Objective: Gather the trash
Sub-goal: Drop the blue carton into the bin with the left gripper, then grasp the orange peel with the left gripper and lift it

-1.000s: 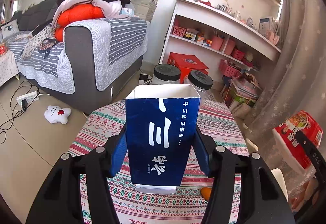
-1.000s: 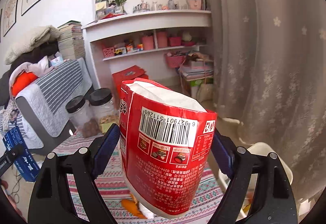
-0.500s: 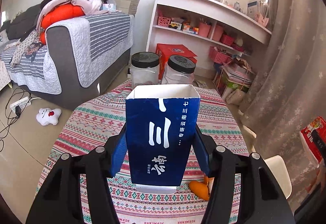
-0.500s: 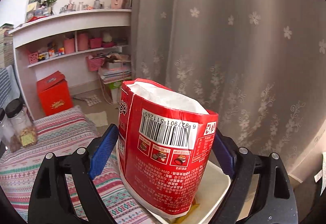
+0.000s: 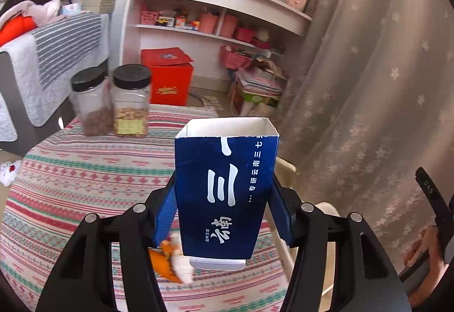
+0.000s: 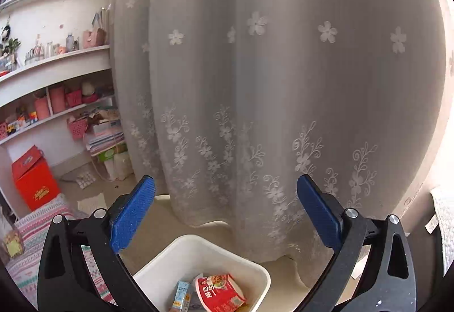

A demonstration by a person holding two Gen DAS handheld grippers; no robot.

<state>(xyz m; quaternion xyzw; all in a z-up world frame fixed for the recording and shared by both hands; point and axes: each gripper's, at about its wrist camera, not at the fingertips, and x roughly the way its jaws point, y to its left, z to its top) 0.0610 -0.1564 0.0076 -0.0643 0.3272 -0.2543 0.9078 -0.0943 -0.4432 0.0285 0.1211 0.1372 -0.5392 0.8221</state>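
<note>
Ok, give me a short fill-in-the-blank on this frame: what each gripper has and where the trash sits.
1. The left gripper is shut on a ____ carton.
2. The right gripper, whose jaws have just been opening, holds ____.
3. The red packet lies inside the white ____.
4. Two jars with ____ lids stand on the table.

Answers: blue; nothing; bin; black

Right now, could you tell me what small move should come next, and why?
Probably carry the left claw, shut on the blue carton, across to the white bin and release. The right claw has just been opening and is empty, and its red packet already lies in the bin.
</note>
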